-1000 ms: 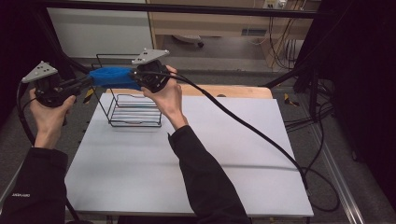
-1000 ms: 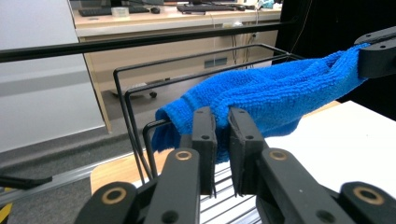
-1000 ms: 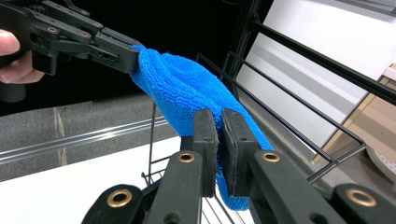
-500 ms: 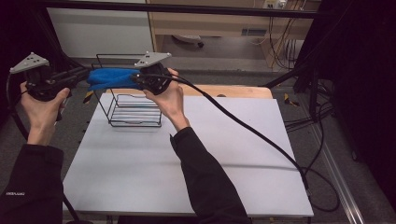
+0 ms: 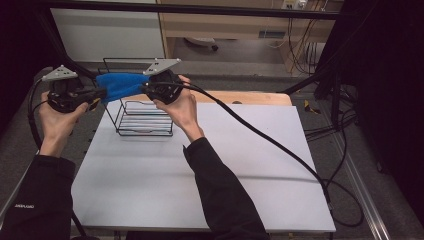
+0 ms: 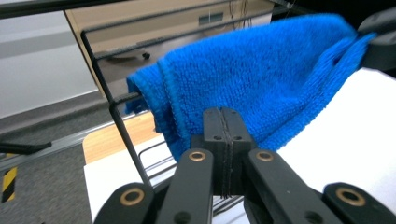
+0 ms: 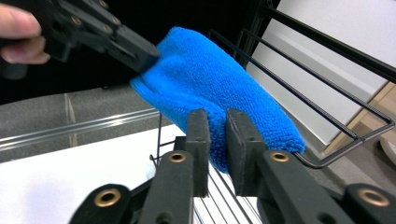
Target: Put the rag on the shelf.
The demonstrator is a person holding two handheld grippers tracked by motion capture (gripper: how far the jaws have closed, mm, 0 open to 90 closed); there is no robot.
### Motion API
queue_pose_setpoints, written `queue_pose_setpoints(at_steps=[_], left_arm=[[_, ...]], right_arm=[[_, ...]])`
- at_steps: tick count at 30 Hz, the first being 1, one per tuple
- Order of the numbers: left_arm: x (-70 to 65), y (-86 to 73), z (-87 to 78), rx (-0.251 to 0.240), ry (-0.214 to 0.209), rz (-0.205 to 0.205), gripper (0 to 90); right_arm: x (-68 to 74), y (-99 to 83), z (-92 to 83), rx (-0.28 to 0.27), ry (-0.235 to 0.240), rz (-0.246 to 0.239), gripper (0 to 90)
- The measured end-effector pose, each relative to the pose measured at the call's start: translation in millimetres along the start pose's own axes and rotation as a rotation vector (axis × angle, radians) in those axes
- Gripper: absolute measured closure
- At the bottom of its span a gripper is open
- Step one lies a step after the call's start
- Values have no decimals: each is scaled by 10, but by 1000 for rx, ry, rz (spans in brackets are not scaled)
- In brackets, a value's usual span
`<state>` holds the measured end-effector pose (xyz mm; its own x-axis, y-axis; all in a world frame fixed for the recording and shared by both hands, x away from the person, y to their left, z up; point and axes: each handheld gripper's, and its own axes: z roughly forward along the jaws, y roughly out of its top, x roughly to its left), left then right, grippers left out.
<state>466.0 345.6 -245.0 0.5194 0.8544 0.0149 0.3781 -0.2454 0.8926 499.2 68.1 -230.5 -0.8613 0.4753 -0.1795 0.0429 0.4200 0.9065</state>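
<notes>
Blue terry cloth (image 5: 119, 85): stretched above the wire rack (image 5: 142, 117) at the white counter's (image 5: 210, 190) far left. Left hand-held gripper (image 5: 100, 93): jaws just closed, clenched on the cloth's edge. Right hand-held gripper (image 5: 146, 89): jaws just eased slightly, cloth fold pinched between them, as seen in its own view (image 7: 219, 140). Cloth's draped underside is hidden from above.

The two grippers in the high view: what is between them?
A blue cloth spans from left gripper to right gripper, above the black wire rack; the high view shows it.
</notes>
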Motion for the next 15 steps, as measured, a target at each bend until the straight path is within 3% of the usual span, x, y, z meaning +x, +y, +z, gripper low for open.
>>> queue_pose_setpoints(at_steps=[5, 8, 12, 15], left_arm=[[-1, -34, 61, 20, 5, 10, 898], [0, -64, 100, 29, 11, 13, 898], [10, -101, 133, 34, 16, 10, 898], [18, -124, 145, 31, 17, 8, 898]], right_arm=[[-13, 44, -62, -34, 8, 35, 700], [-22, 65, -86, -46, 27, 65, 730], [-14, 12, -34, 18, 56, 106, 867], [15, -55, 40, 73, 65, 122, 900]])
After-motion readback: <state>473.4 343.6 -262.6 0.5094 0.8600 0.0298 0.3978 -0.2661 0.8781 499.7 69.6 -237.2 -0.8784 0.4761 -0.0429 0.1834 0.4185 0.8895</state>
